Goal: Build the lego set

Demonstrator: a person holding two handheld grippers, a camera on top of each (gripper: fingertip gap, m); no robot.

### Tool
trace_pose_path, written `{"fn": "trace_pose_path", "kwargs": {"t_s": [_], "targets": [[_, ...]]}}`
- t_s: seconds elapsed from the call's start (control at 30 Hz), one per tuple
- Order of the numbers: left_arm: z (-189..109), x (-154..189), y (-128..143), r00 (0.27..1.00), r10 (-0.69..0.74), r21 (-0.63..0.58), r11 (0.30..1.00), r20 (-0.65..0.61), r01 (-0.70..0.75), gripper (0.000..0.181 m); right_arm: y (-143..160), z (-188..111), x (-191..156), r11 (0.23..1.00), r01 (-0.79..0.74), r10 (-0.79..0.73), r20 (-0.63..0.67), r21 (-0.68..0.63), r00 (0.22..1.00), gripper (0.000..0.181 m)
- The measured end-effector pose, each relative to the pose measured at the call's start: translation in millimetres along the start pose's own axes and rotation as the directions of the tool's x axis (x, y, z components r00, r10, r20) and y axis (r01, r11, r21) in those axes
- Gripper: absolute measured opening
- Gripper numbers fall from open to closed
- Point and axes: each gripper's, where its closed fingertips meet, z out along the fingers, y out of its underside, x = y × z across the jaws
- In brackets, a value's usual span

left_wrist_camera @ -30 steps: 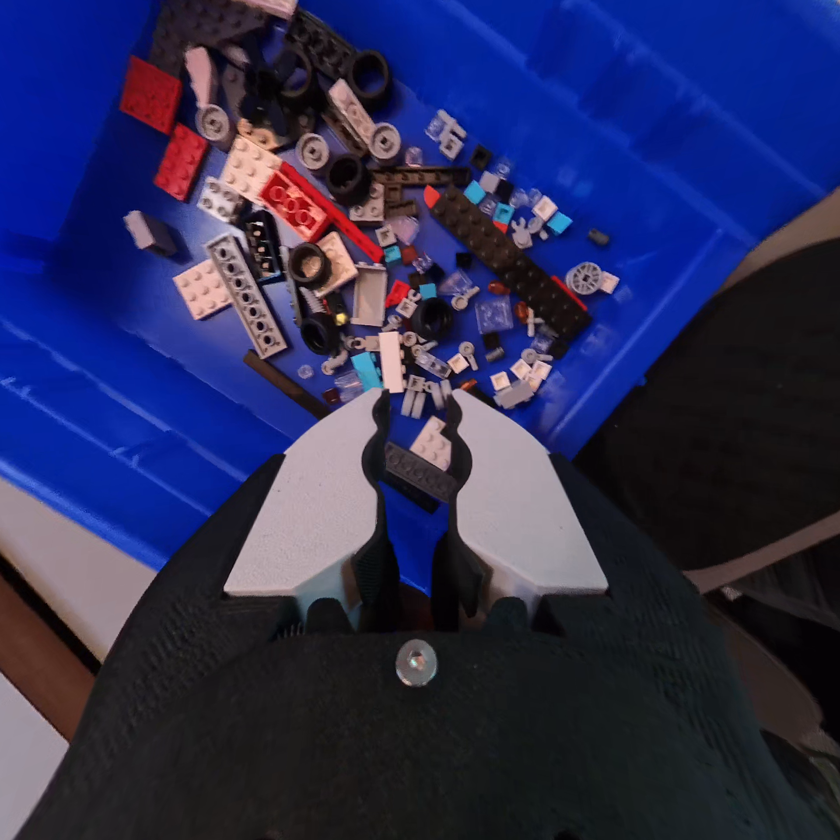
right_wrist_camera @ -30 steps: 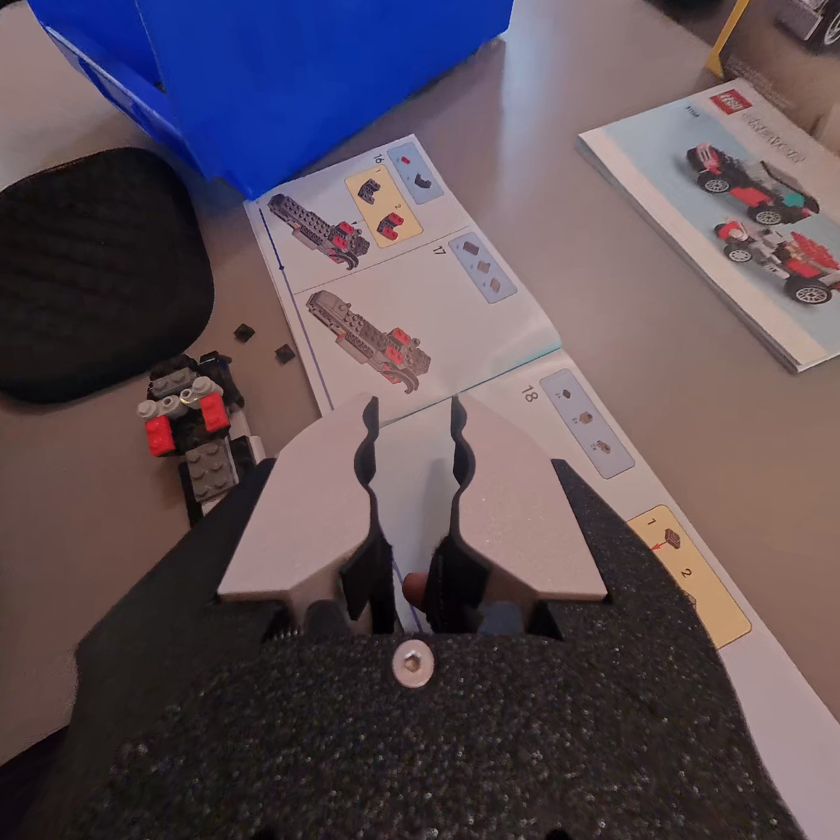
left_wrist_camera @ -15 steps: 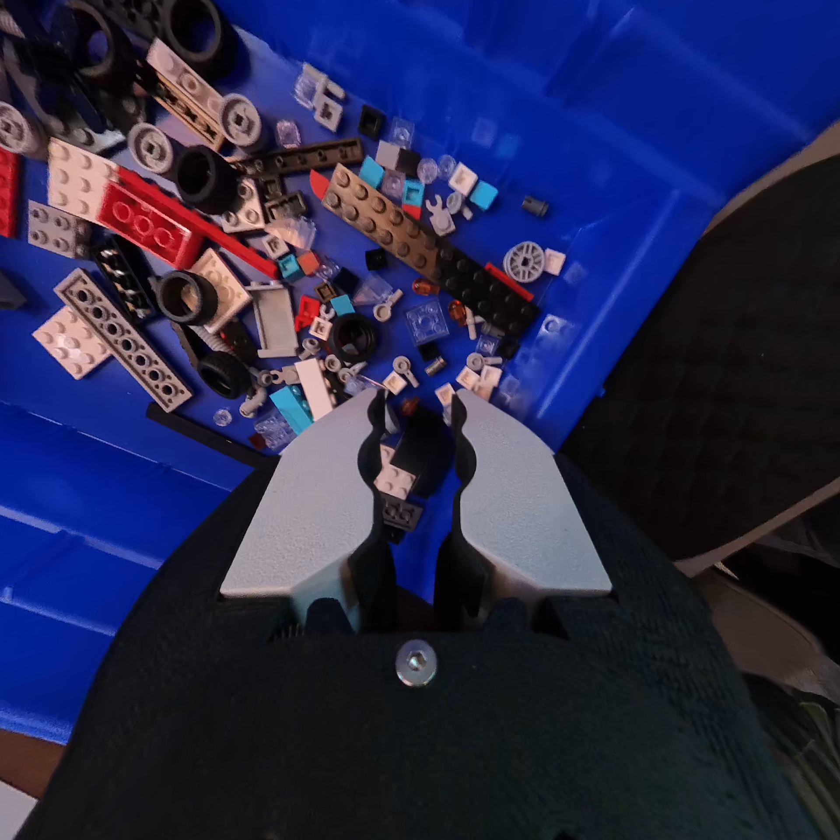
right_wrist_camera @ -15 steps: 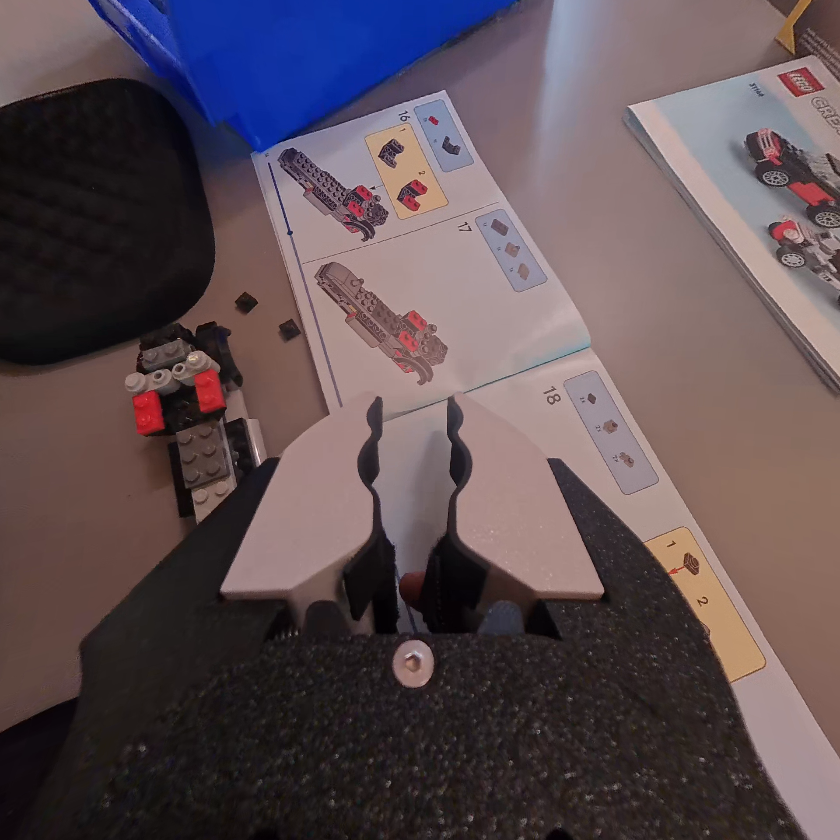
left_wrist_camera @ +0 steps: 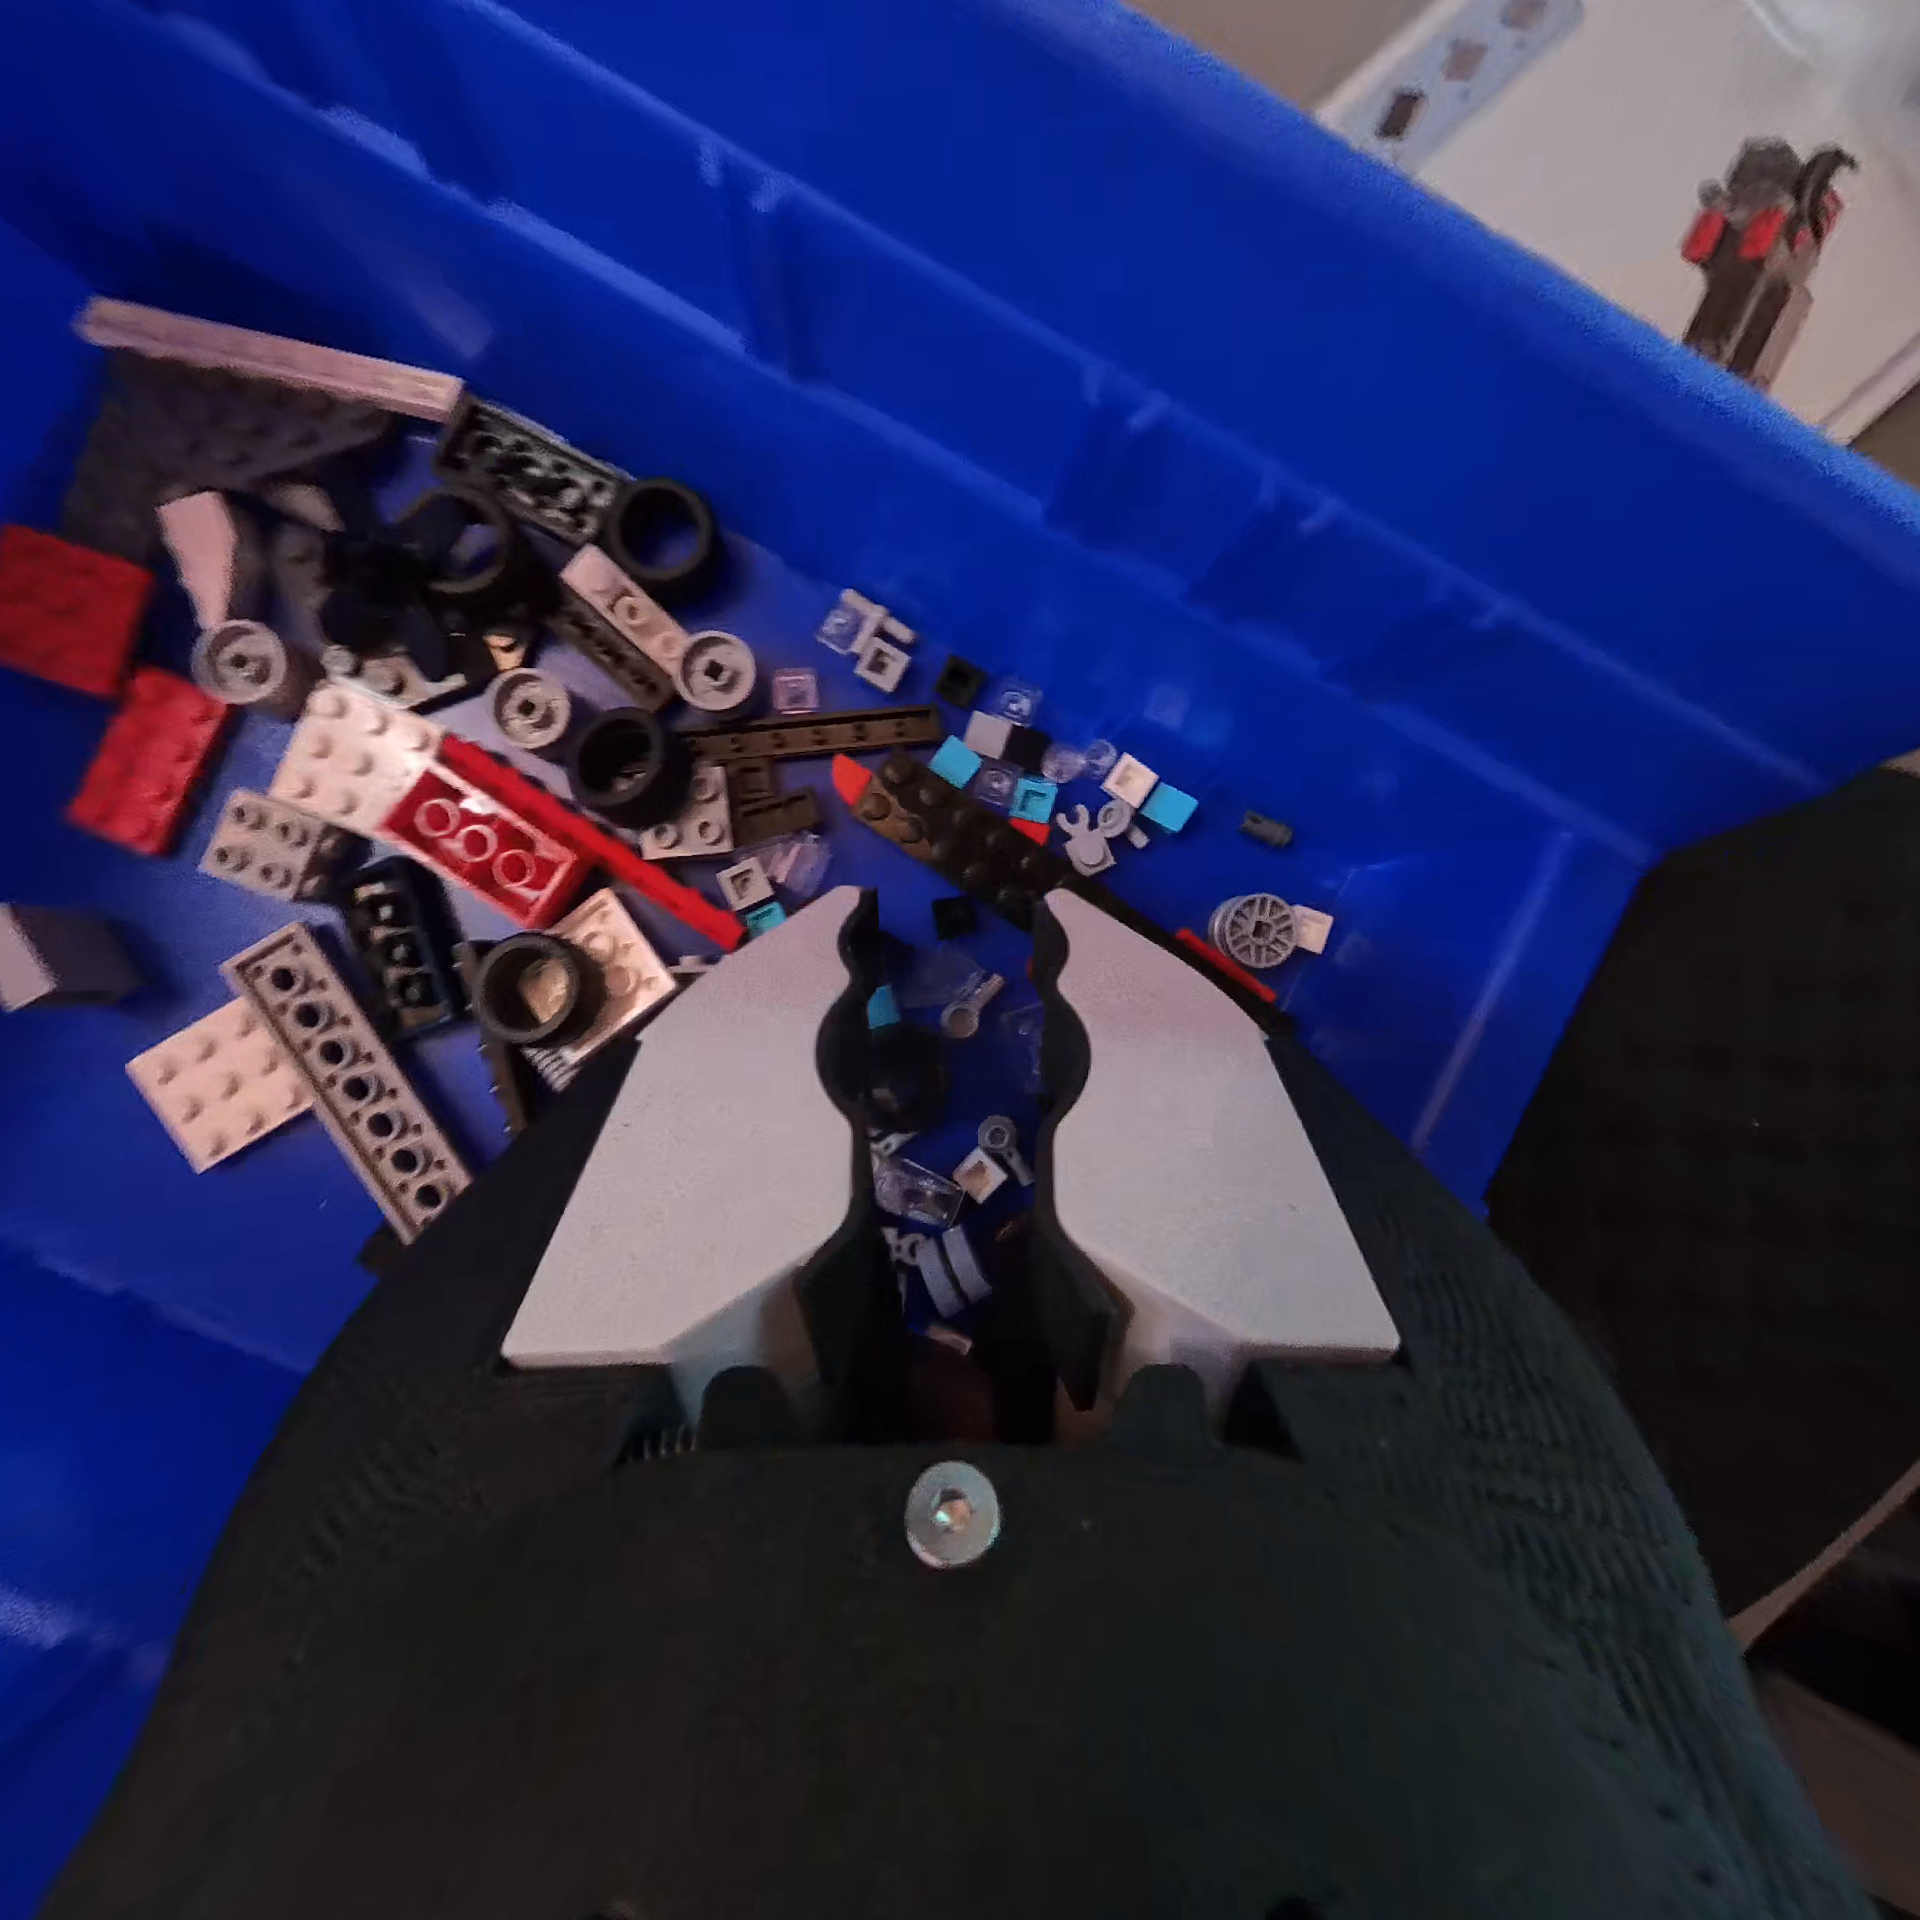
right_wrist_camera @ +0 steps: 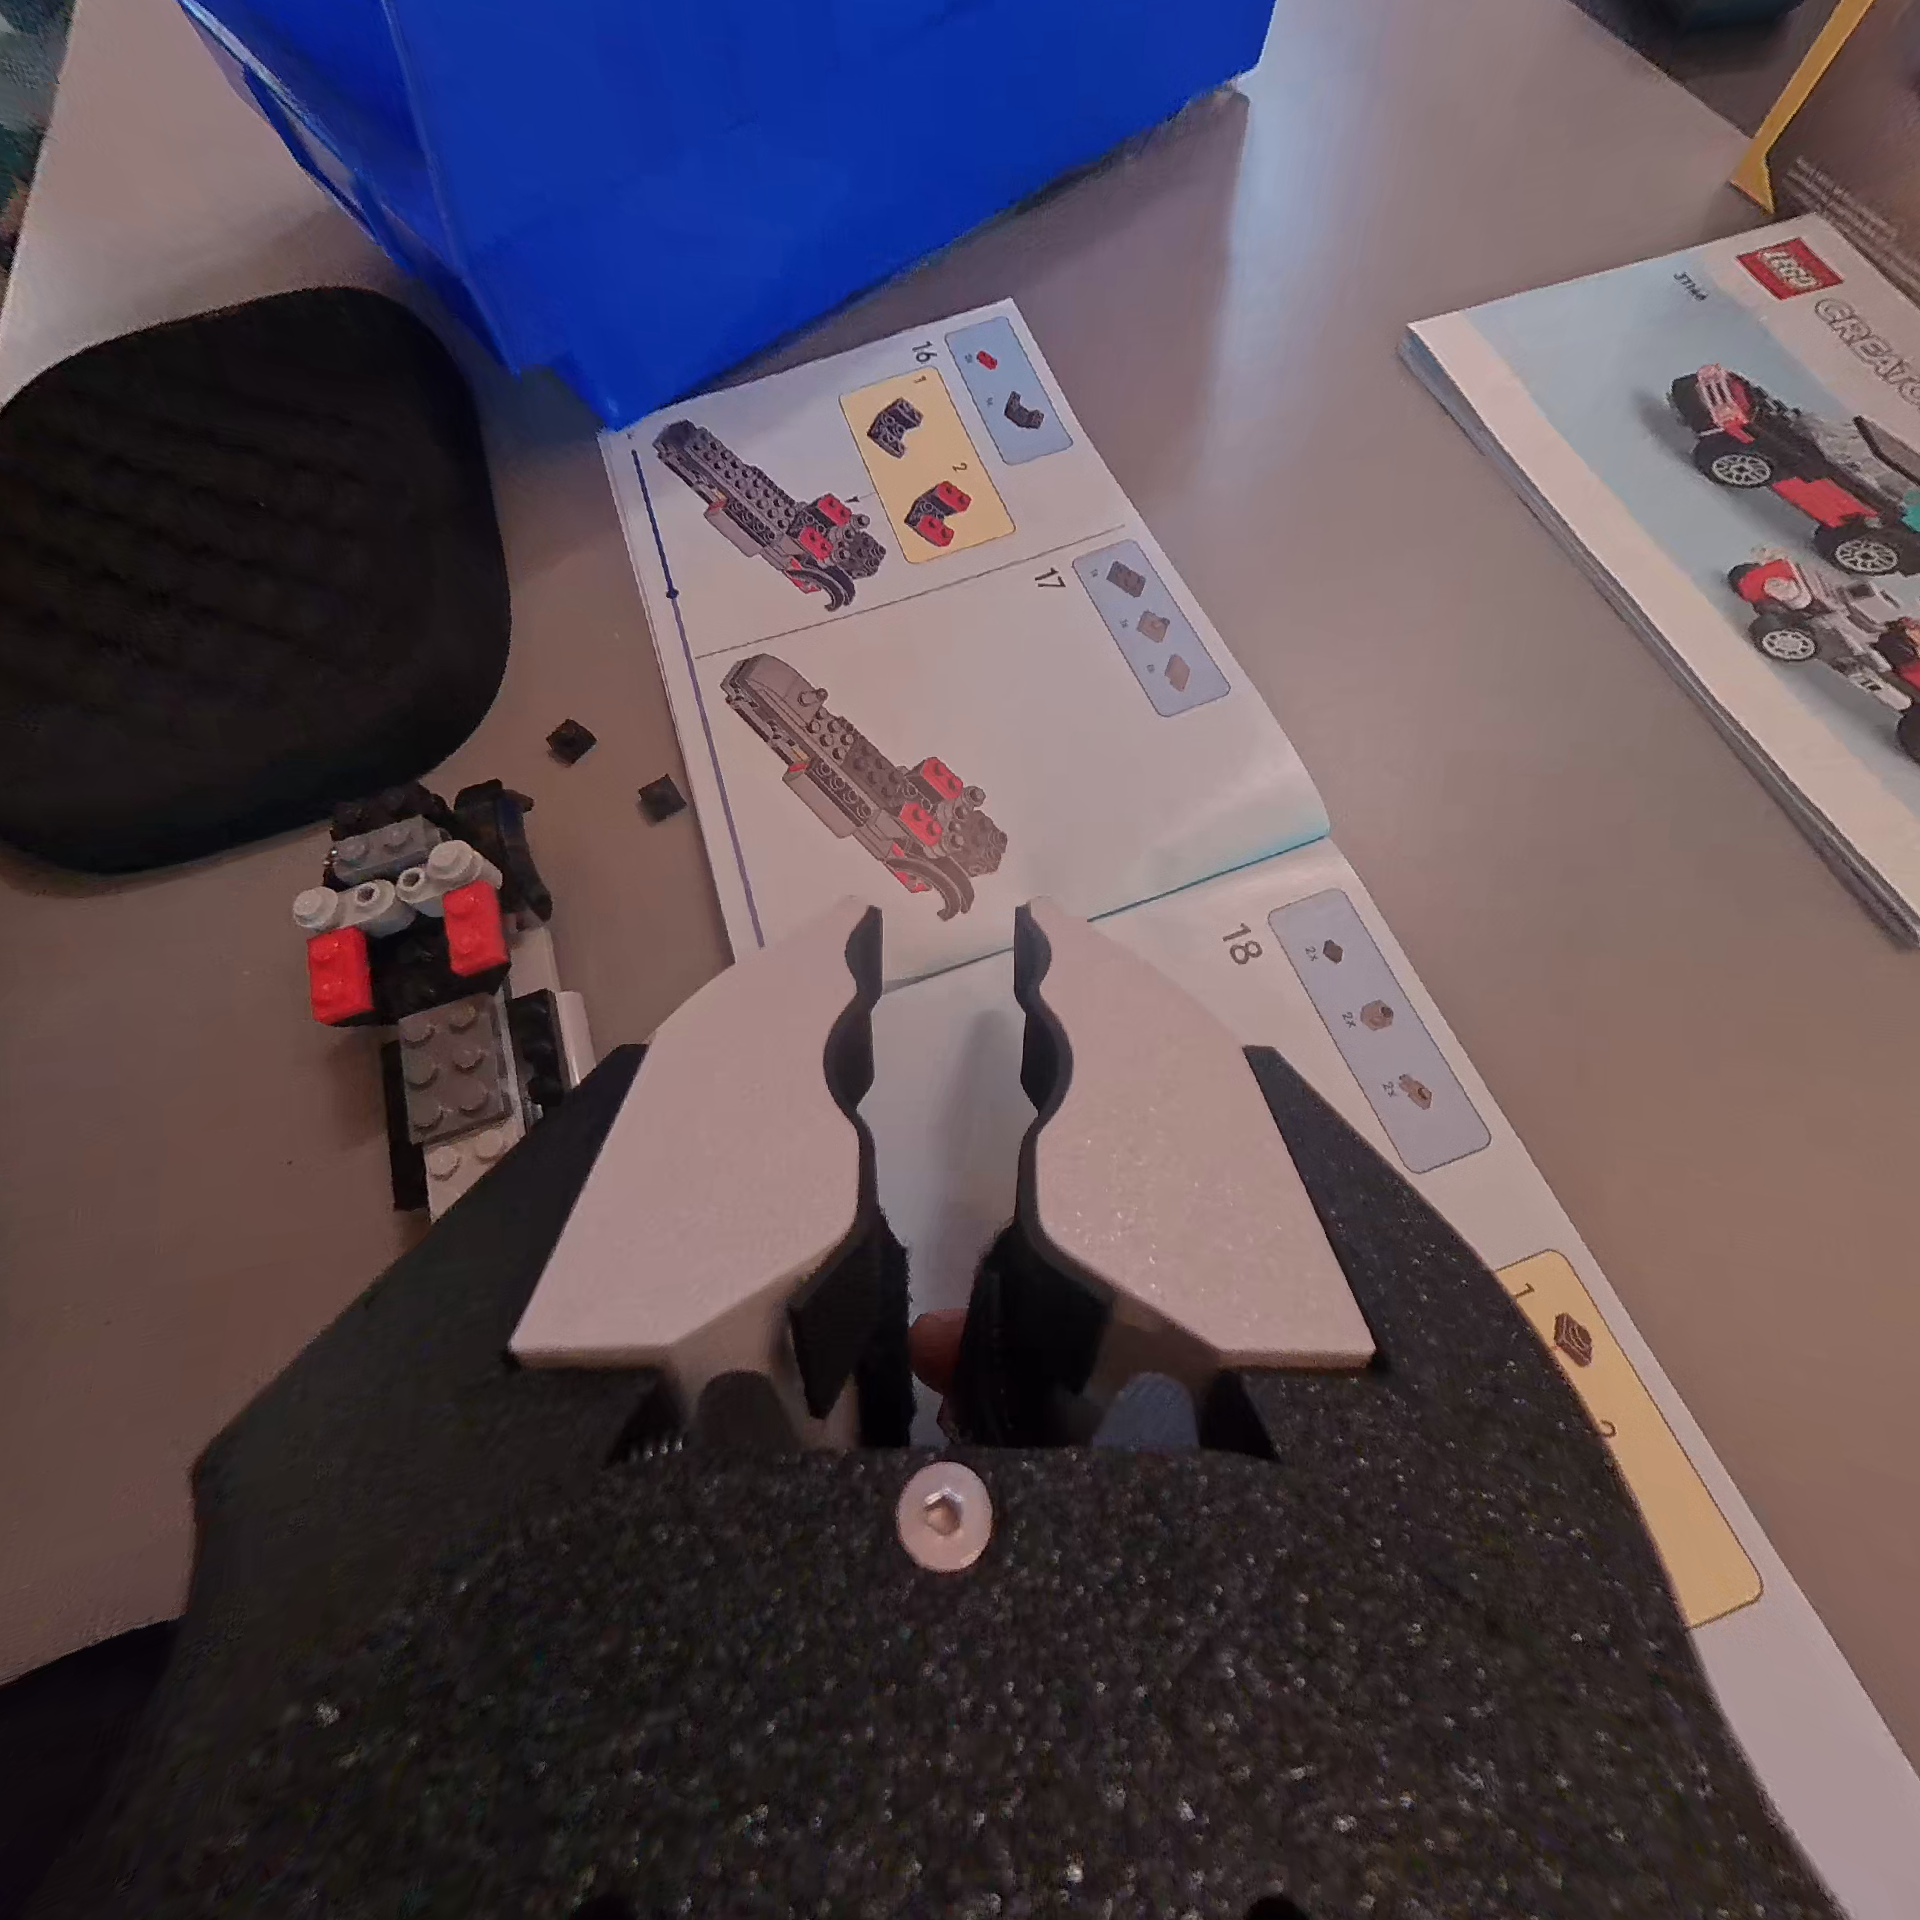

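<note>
Left tongs (left_wrist_camera: 951,914) swing across the blue bin (left_wrist_camera: 1247,436) to the small loose pieces (left_wrist_camera: 935,1039), open and empty, so searching continues; right tongs (right_wrist_camera: 948,914), open, hover over the manual (right_wrist_camera: 966,665) beside the partial build (right_wrist_camera: 436,977).

The open instruction booklet (right_wrist_camera: 935,675) carried printed step numbers; the closed booklet (right_wrist_camera: 1662,499) bore a red logo and title.

A plain grey-beige tabletop (right_wrist_camera: 1351,644) is seen ahead of the fingers, softly lit. A black padded chair seat (right_wrist_camera: 229,582) is seen at the left.
</note>
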Motion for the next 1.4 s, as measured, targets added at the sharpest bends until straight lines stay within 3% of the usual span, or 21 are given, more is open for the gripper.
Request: {"fn": "trace_pose_path", "kwargs": {"t_s": [0.2, 0.27, 0.37, 0.5, 0.63, 0.83, 0.93, 1.17, 1.27, 1.4], "targets": [[12.7, 4.8, 7.2, 0.997, 0.008, -0.020, 1.000, -0.077, -0.010, 0.037, 0.0, 2.5, 2.0, 1.000, 0.010, -0.010, 0.002, 0.007, 1.000, 0.023], [13.7, 14.9, 8.6, 0.986, -0.033, -0.021, 0.999, -0.166, 0.030, 0.020, 1.9, 3.6, 3.9, 1.000, 0.005, -0.005, -0.001, 0.000, 1.000, 0.023], [12.7, 18.5, 8.6, 0.979, -0.040, -0.008, 0.999, -0.200, 0.039, 0.012, 2.7, 4.4, 5.5, 1.000, -0.004, 0.004, 0.002, -0.009, 1.000, 0.023], [9.1, 16.1, 12.9, 0.984, -0.041, -0.029, 0.999, -0.172, 0.037, 0.012, 1.8, 3.8, 6.3, 1.000, 0.010, -0.010, -0.005, -0.004, 1.000, 0.023], [1.4, 1.6, 20.2, 0.999, -0.043, -0.103, 0.994, -0.023, 0.040, 0.013, 2.1, 3.9, 5.7, 1.000, 0.015, -0.015, -0.003, -0.004, 1.000, 0.023], [-4.7, -6.9, -22.5, 0.999, 0.028, 0.080, 0.996, 0.033, -0.031, 0.021, 2.0, 3.4, 3.9, 1.000, 0.024, -0.024, 0.003, -0.005, 1.000, 0.022], [4.3, -8.7, -35.4, 0.997, 0.071, 0.101, 0.992, 0.008, -0.072, 0.021, 0.6, 2.3, 3.2, 0.999, 0.032, -0.032, 0.002, 0.002, 0.999, 0.022], [16.6, 7.4, -17.8, 0.989, 0.092, 0.015, 0.996, -0.119, -0.091, 0.021, -0.7, -0.3, 2.9, 0.999, 0.035, -0.035, -0.003, 0.014, 0.999, 0.022], [18.4, -6.3, 5.0, 0.999, 0.040, -0.118, 0.992, -0.032, -0.043, 0.018, -1.0, 0.7, 2.1, 0.999, 0.037, -0.037, 0.003, 0.012, 0.999, 0.022], [8.8, -4.4, 2.2, 0.997, 0.081, -0.073, 0.994, -0.003, -0.081, 0.018, -0.1, 1.7, 1.8, 0.999, 0.042, -0.042, 0.001, 0.006, 0.999, 0.022]]}}
